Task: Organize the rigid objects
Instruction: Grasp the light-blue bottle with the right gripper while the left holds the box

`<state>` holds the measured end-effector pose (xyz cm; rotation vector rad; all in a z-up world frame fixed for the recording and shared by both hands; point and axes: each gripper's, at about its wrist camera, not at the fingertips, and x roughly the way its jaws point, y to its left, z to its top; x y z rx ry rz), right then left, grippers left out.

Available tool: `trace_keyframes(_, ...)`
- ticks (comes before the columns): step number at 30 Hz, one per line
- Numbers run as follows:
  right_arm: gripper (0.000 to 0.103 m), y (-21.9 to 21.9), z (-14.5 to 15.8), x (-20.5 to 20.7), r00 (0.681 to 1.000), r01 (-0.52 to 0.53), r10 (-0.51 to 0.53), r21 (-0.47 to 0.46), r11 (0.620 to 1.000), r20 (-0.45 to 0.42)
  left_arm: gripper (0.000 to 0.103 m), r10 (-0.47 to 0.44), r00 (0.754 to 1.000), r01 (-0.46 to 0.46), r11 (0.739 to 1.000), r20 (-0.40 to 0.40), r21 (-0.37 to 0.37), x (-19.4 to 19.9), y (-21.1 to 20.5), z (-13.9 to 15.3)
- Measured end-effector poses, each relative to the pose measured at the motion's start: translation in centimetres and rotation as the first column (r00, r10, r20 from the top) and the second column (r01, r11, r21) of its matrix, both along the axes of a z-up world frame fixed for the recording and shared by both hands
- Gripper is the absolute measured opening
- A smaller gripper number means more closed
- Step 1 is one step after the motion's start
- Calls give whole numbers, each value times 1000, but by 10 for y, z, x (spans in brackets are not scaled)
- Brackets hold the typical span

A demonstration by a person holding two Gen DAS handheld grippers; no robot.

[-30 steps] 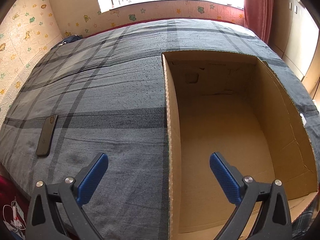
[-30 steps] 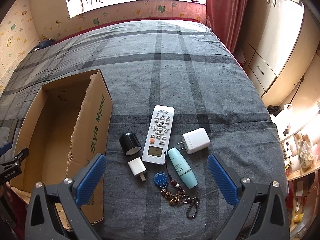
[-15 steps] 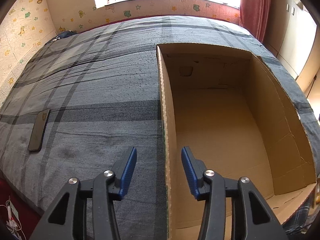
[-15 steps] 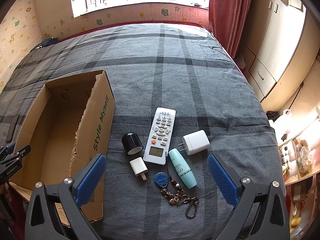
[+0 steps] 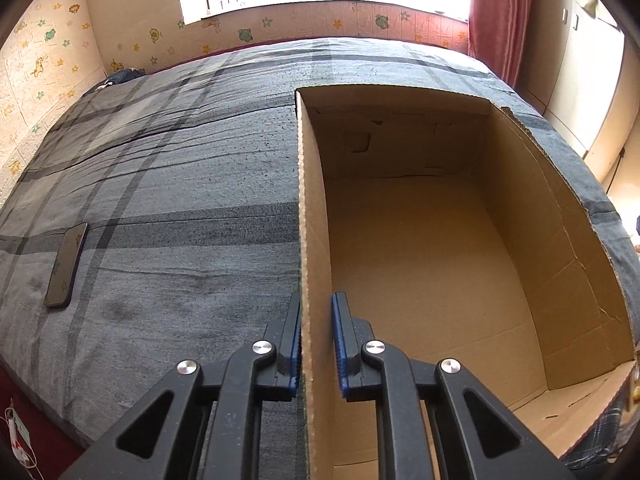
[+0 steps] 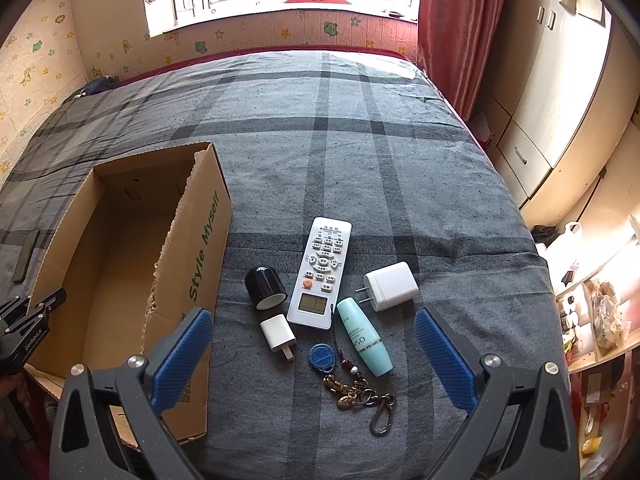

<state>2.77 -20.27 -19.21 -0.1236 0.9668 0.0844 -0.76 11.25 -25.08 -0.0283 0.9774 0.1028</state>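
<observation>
Left wrist view — the left gripper (image 5: 316, 344) has closed from wide apart onto the cardboard box (image 5: 420, 248) wall, fingers clamping it. Right wrist view — the right gripper (image 6: 316, 356), fingers spread, hovers over the remote (image 6: 322, 272), chargers and keychain (image 6: 352, 380) on the bed (image 6: 320, 140).

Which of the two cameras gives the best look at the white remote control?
The right wrist view: the remote control lies in full sight on the bedspread, buttons and screen facing up, beside the cardboard box. The left wrist view shows none of it, only the box's inside and wall.
</observation>
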Motion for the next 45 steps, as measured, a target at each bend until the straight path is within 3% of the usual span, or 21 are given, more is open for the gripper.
trace_keyframes(13,103,-5,-3,0,1000,12,-12,4,1000,-1,14,-3,1000,3,999,16,35,-1,-5,-2)
trace_keyframes(23,103,-32,-7,8,998,61,-61,-2,998,9,14,14,1000,-15,1000,26,12,-2,-1,-3)
trace_keyframes(38,102,-67,-50,29,997,66,-67,-24,998,-47,14,27,999,-27,1000,37,-2,-5,2,-6)
trace_keyframes(45,82,-63,-85,39,993,22,-21,8,1000,-112,14,35,999,-35,999,38,-16,-5,3,-6)
